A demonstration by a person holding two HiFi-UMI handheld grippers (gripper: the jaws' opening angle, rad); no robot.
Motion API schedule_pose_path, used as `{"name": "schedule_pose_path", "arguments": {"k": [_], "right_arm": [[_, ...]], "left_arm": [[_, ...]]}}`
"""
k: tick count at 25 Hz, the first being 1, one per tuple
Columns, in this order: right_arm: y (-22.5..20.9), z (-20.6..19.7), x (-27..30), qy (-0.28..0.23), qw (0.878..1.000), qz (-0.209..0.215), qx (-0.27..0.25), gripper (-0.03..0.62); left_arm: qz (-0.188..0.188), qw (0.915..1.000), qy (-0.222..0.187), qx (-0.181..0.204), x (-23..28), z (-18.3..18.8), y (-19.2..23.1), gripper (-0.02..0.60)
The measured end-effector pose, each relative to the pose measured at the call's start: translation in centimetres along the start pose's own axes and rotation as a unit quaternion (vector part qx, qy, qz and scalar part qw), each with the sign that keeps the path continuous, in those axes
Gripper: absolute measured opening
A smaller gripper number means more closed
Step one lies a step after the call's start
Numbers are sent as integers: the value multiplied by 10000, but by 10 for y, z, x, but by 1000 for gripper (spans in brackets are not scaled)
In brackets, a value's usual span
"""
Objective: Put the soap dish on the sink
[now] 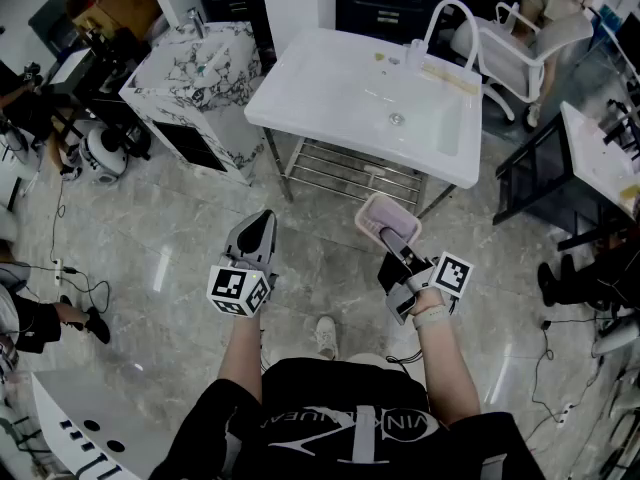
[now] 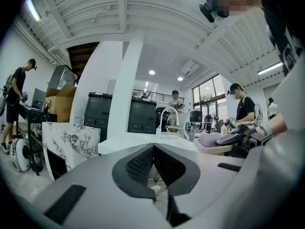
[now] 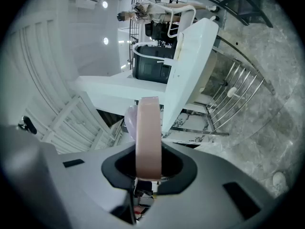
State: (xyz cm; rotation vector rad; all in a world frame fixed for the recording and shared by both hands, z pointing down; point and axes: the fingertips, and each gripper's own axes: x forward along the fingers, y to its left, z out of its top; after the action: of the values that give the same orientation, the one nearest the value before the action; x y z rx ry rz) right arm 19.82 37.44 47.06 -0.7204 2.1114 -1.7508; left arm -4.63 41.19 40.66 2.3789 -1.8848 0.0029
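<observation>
A pink soap dish [image 1: 373, 209] hangs in the air in front of the white sink [image 1: 330, 98], below its front edge. My right gripper [image 1: 392, 240] is shut on the dish's near rim. In the right gripper view the dish [image 3: 148, 128] stands edge-on between the jaws, with the sink [image 3: 190, 56] tilted behind it. My left gripper [image 1: 262, 224] is to the left of the dish, shut and holding nothing. In the left gripper view its pads [image 2: 143, 163] meet, and the dish [image 2: 212, 146] shows at the right.
A curved faucet [image 1: 446, 18] rises at the sink's back edge, and a metal rack [image 1: 340, 173] sits under the basin. A marble-patterned cabinet [image 1: 195, 73] stands to the left, a white chair [image 1: 525, 38] behind, and a dark table [image 1: 545, 183] to the right. Cables lie on the floor.
</observation>
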Motion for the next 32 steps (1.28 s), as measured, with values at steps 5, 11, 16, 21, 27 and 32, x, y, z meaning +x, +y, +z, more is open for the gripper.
{"name": "schedule_pose_path", "arguments": {"k": [5, 11, 16, 21, 27, 32], "right_arm": [[-3, -4, 24, -62, 10000, -71, 29, 71], [-4, -1, 39, -136, 9998, -138, -31, 71], [-6, 2, 51, 19, 9994, -266, -231, 71], [-7, 6, 76, 165, 9991, -319, -219, 71], [-3, 23, 122, 257, 9994, -92, -191, 71], [-1, 44, 161, 304, 9994, -30, -162, 71]], "left_arm": [[-74, 9999, 13, -101, 8, -5, 24, 15], [-125, 9997, -3, -193, 15, -9, 42, 15], [-67, 9997, 15, -251, 18, -13, 52, 15], [-4, 9997, 23, -261, 29, -14, 68, 15], [0, 9998, -30, -176, 58, -8, 93, 15], [-21, 9999, -51, -157, 92, 0, 113, 15]]}}
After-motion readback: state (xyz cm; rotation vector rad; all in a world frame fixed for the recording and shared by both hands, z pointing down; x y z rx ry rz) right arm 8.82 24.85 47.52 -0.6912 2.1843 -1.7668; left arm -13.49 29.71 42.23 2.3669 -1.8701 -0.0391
